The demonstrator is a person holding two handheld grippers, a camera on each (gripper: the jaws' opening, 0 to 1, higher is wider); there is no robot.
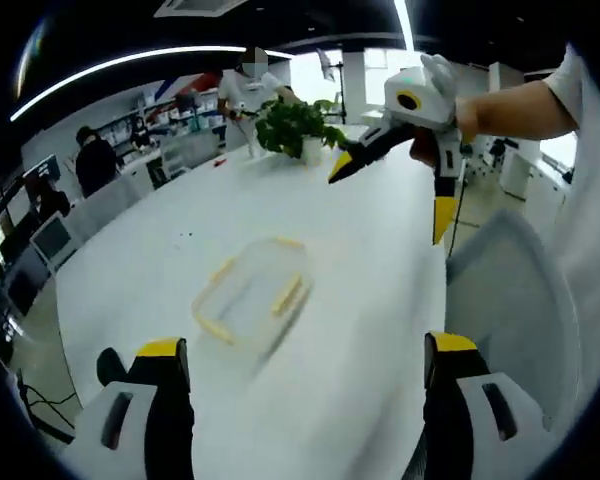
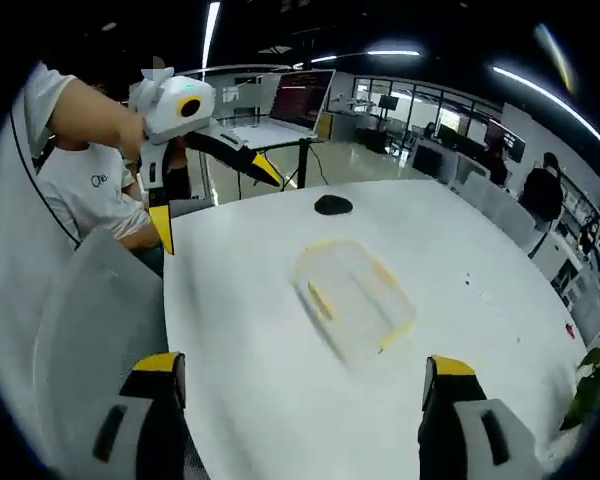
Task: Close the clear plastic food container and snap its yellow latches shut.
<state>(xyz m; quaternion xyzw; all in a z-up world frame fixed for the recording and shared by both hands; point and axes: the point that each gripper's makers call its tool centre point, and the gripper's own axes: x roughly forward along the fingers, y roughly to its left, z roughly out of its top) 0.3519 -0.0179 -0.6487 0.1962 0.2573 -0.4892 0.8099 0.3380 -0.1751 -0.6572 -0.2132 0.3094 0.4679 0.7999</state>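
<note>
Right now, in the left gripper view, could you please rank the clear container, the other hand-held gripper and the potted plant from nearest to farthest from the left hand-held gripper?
1. Clear plastic food container with yellow latches, straight ahead on the white table.
2. Right hand-held gripper, raised at upper right, jaws open.
3. Green potted plant, at the table's far end.

Clear container (image 2: 355, 297) lies on white table (image 2: 480, 330) — right gripper (image 2: 305, 385) spread wide before it.

Clear container (image 1: 252, 292), latches blurred
</note>
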